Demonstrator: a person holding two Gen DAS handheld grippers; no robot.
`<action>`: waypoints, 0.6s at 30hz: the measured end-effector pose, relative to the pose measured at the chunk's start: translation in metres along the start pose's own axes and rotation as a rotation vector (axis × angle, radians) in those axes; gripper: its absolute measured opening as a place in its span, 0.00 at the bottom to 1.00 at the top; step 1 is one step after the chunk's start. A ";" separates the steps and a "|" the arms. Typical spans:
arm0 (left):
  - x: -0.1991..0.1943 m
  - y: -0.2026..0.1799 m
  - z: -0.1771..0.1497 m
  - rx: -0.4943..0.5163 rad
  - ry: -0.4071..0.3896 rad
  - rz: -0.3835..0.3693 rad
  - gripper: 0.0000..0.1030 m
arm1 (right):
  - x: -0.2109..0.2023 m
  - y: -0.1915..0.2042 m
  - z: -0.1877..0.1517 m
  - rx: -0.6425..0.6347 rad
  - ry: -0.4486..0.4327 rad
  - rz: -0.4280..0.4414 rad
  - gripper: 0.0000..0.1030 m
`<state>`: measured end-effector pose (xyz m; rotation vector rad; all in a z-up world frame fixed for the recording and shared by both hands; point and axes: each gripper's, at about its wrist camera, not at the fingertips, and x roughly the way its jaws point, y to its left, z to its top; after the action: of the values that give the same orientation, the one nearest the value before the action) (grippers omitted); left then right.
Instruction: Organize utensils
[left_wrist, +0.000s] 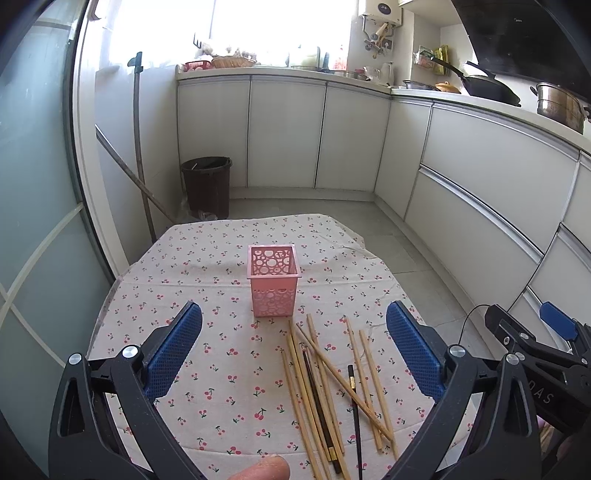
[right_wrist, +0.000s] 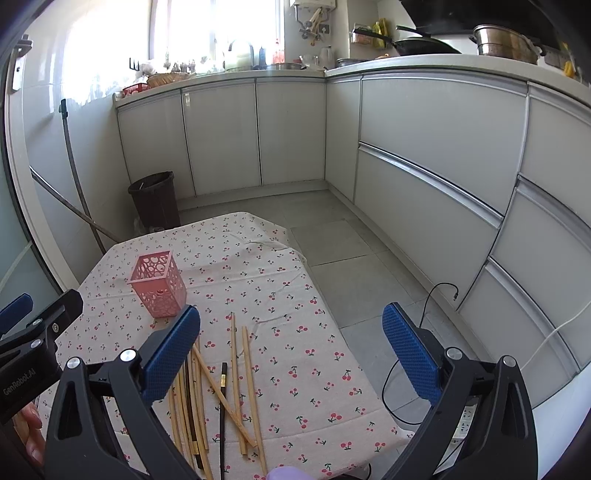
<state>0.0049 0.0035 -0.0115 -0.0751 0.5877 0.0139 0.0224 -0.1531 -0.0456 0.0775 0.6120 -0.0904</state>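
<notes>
Chopsticks (left_wrist: 325, 387) lie in a loose pile on the tabletop (left_wrist: 207, 398), just in front of the empty pink basket (left_wrist: 273, 280). Both the left gripper (left_wrist: 293, 354) and right gripper (right_wrist: 291, 354) hover with fingers spread wide, holding nothing. Pinch one stick near its middle, since the cherry cloth is soft and the kitchen floor is close by.

Pink holder (left_wrist: 273, 280) — cherry-print cloth (left_wrist: 221, 387)
</notes>
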 end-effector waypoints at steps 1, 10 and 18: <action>0.000 0.000 0.000 0.000 0.001 0.001 0.93 | 0.000 0.000 0.000 0.002 0.002 0.001 0.94; -0.001 -0.001 -0.004 0.000 0.006 0.006 0.93 | 0.000 0.001 0.000 0.001 0.007 0.001 0.94; 0.002 -0.002 0.000 0.001 0.015 0.008 0.93 | 0.003 0.000 0.000 -0.002 0.015 0.002 0.94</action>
<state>0.0068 0.0018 -0.0124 -0.0725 0.6034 0.0207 0.0248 -0.1531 -0.0470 0.0768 0.6271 -0.0873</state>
